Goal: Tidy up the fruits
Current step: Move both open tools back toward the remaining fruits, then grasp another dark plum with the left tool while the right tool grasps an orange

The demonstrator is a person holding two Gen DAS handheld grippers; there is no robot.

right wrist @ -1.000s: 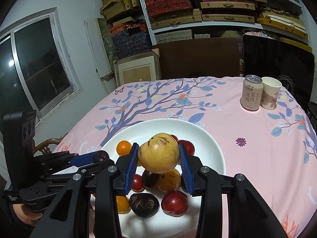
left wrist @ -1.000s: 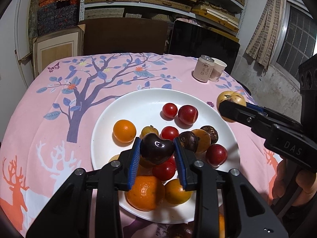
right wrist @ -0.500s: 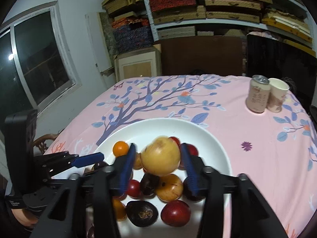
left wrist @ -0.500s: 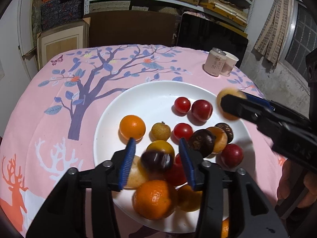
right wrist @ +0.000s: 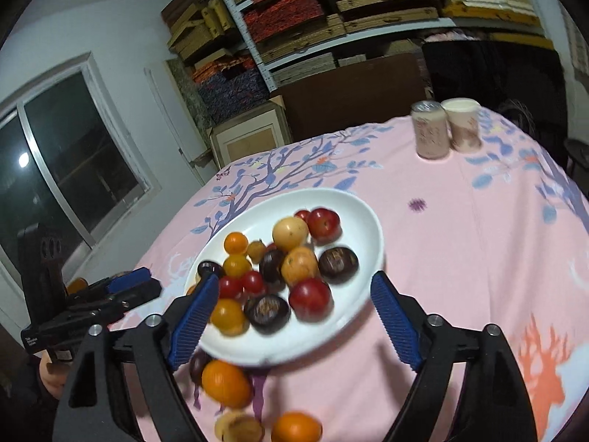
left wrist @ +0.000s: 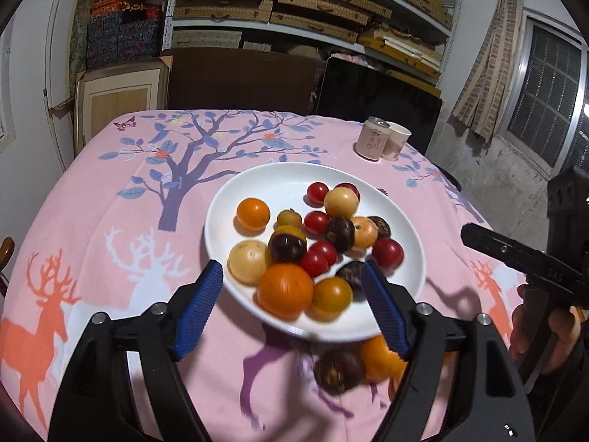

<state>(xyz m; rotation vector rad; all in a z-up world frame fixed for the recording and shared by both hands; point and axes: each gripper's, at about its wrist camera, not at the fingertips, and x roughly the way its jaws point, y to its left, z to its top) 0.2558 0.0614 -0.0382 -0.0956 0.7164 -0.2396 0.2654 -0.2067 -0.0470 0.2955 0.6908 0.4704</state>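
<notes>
A white plate [left wrist: 279, 180] [right wrist: 364, 217] holds several fruits: oranges, red plums, dark mangosteens and pale yellow ones. A dark fruit [left wrist: 287, 247] and a pale yellow fruit [left wrist: 341, 200] [right wrist: 290, 232] lie among them. My left gripper [left wrist: 294, 309] is open and empty, above the plate's near rim. My right gripper [right wrist: 294, 324] is open and empty, above the plate's near side; it shows at the right in the left wrist view [left wrist: 515, 254]. Loose fruits lie on the cloth near me: a mangosteen [left wrist: 337, 370], oranges [right wrist: 225, 383] [right wrist: 296, 427].
A drink can [left wrist: 371, 143] [right wrist: 430, 129] and a paper cup [left wrist: 397, 140] [right wrist: 464, 125] stand at the table's far right. The pink cloth [left wrist: 110, 221] with tree and deer prints covers the table. Shelves, boxes and a dark panel stand behind.
Both grippers opened and pulled back. The left one let go of the dark fruit, the right one the pale yellow fruit; both fruits now lie in the plate.
</notes>
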